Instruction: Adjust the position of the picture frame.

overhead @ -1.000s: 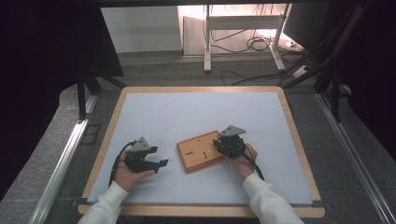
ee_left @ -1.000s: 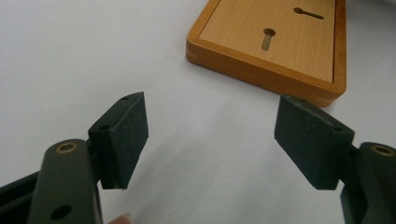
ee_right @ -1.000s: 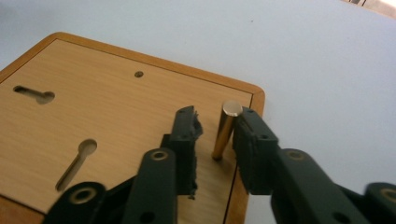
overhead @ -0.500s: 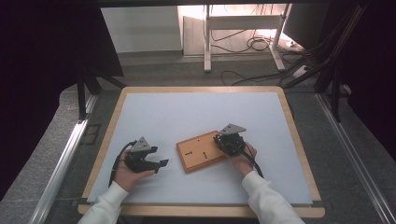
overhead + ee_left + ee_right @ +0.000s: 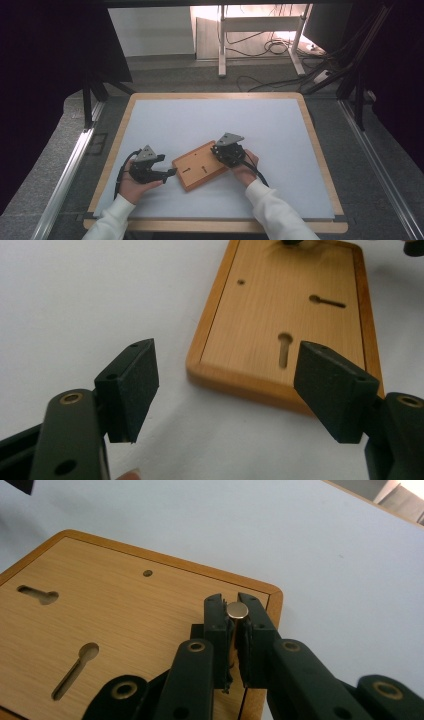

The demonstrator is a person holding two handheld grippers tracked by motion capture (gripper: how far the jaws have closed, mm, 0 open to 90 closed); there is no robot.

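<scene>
Progress looked early: I had my right gripper point(image 5: 234, 622) pinched on a small round brass-coloured pin point(image 5: 237, 610) over the near corner of the flat wooden board with keyhole slots point(image 5: 202, 165), mid-bench. My left gripper point(image 5: 227, 390) waited wide open, empty, beside it. Where the pin belonged, I couldn't tell.

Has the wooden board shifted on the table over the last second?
No. The wooden board lies at the same spot and angle relative to the table's wooden rim.

A lab recording bay. The wood-edged counter with a white mat point(image 5: 150, 120) stands between black curtains point(image 5: 45, 60). Loose black cables point(image 5: 272, 47) litter the floor behind.
</scene>
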